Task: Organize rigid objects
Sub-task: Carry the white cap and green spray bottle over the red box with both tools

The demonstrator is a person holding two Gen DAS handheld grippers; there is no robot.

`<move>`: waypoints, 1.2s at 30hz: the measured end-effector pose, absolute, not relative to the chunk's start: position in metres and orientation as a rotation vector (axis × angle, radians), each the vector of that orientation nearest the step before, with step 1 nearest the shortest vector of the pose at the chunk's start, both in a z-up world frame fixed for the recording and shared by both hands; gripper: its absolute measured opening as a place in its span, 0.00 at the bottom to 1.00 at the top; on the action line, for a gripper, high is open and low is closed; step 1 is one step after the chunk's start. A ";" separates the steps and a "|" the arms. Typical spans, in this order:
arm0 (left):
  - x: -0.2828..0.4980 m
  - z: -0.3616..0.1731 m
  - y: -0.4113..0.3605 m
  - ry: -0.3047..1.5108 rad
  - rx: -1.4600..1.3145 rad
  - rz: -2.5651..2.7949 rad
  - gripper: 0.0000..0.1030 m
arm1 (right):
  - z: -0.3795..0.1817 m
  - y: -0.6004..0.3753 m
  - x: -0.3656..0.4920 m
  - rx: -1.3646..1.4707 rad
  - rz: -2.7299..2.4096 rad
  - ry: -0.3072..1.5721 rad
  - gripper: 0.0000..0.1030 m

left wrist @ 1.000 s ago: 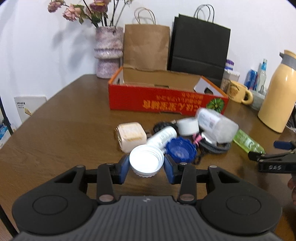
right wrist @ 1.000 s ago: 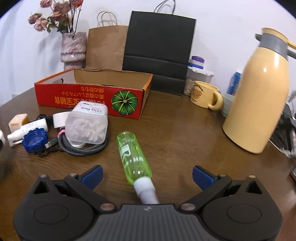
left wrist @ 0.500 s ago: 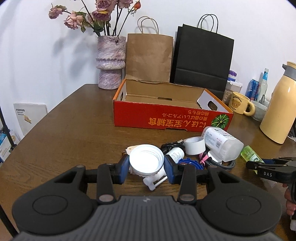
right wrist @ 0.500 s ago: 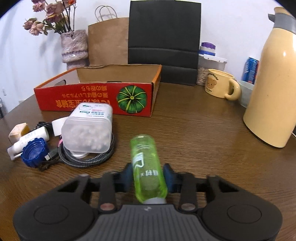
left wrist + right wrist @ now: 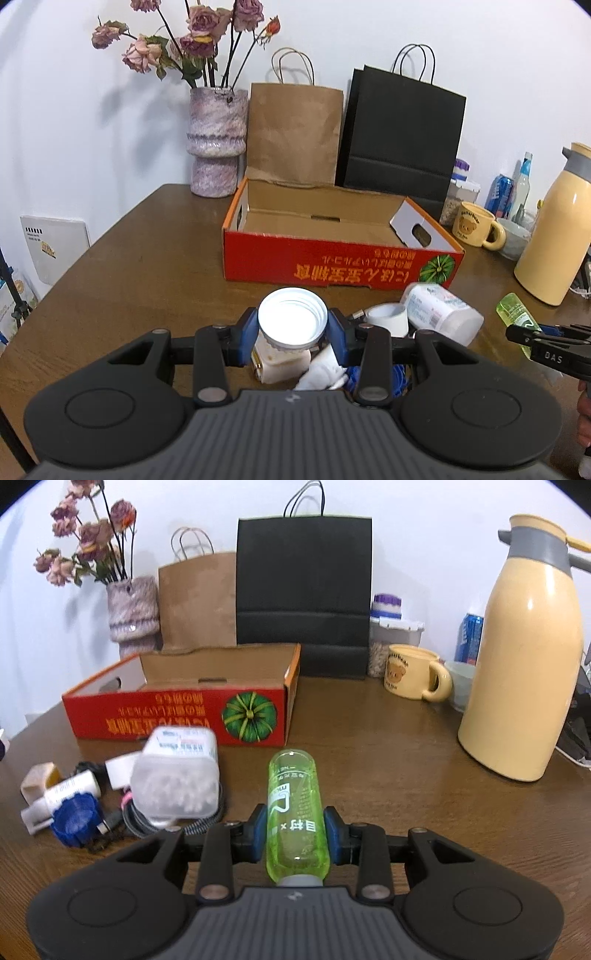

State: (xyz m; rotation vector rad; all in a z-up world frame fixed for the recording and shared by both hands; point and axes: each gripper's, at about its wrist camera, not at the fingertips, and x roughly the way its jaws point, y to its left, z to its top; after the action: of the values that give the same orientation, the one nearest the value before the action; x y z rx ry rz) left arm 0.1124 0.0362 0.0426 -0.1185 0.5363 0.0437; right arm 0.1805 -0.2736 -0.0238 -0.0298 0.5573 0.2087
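The red box lies open at twelve o'clock from the left gripper, and the part of its cardboard floor that shows is bare. The clear tub lies on its side at ten o'clock from the right gripper, packed with small white pieces, resting on a coiled cable. Beyond it, at nine o'clock, sit a blue cap, a white tube and a beige block. Mug, jug and vase stand upright along the far side of the table; what they hold inside is hidden, save the dried roses in the vase.

The left gripper clamps a white lid between its blue pads, hollow side toward the camera. The right gripper is closed on the green bottle, which points away toward twelve o'clock, its grey cap against the gripper body.

A second ago the right jaws stood wide with the bottle lying loose on the table between them; now they pinch its middle. The left gripper held the lid then too, low over the clutter; now it is higher, the lid in front of the box's near wall and the clutter beneath it.
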 end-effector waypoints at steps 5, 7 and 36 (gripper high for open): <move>0.121 0.053 0.041 0.511 -0.120 0.046 0.39 | -0.008 -0.267 0.180 -0.022 0.230 0.505 0.30; 0.127 0.057 0.042 0.502 -0.124 0.044 0.39 | -0.003 -0.263 0.183 -0.018 0.241 0.491 0.30; 0.263 0.057 0.058 0.505 -0.174 0.096 0.39 | 0.040 -0.168 0.290 0.040 0.335 0.375 0.30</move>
State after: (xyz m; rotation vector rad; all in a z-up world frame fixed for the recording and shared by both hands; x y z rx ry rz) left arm 0.2630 0.0584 0.0570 -0.1741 0.5053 0.0960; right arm 0.2896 -0.1675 0.0402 0.0399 0.3752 0.3345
